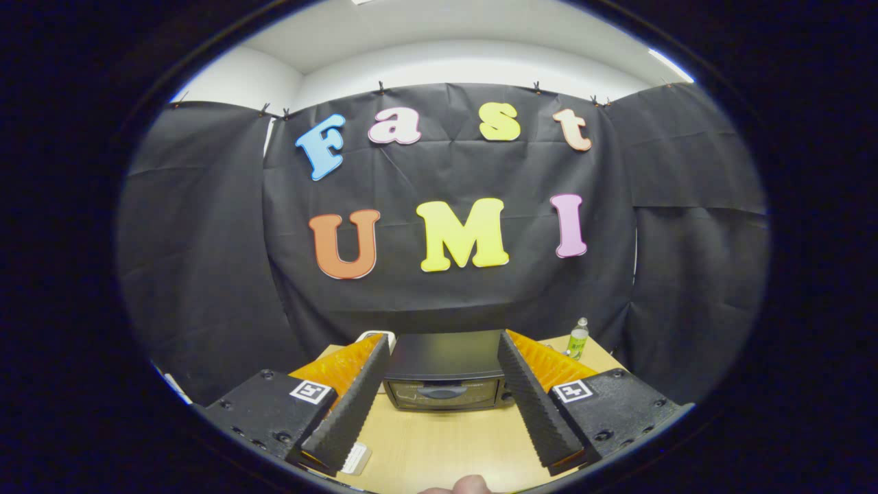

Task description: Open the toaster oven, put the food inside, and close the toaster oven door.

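Scanning from the left, a white thing [376, 336] peeks out behind the left finger, too hidden to name. The claw [442, 439] is spread wide and holds nothing. Beyond its fingers, the toaster oven [446, 374] stands on the table [446, 453] with its door [444, 393] shut; this fits both a start and a finish. Any pull should take the handle [441, 392] squarely. A small bottle [578, 338] stands right. No food is visible.
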Demonstrator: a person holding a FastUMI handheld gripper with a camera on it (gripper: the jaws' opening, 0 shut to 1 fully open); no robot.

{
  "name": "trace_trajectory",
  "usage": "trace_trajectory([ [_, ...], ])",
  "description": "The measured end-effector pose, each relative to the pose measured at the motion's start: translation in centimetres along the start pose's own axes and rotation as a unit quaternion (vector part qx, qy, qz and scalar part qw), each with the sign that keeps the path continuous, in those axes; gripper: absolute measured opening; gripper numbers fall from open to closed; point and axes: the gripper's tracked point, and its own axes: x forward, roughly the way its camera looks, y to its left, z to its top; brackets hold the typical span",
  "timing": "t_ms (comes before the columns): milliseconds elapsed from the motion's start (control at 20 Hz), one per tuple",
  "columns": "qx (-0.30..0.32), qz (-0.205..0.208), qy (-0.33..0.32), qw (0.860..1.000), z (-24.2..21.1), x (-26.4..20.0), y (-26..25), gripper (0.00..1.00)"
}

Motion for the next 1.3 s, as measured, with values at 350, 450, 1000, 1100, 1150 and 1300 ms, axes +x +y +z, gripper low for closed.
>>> trace_trajectory([
  [350, -0.001, 0.000, -0.003, 1.000, 0.0, 0.5, 0.0, 1.00],
  [450, -0.002, 0.000, -0.006, 1.000, 0.2, 0.5, -0.1, 1.00],
  [1000, 0.011, -0.005, 0.001, 1.000, -0.7, 1.6, -0.8, 1.00],
  [1100, 0.013, -0.007, 0.001, 1.000, -0.6, 1.7, -0.9, 1.00],
  [1150, 0.013, -0.007, 0.000, 1.000, -0.7, 1.8, -1.0, 1.00],
  [1300, 0.014, -0.006, 0.001, 1.000, -0.7, 2.0, -1.0, 1.00],
])
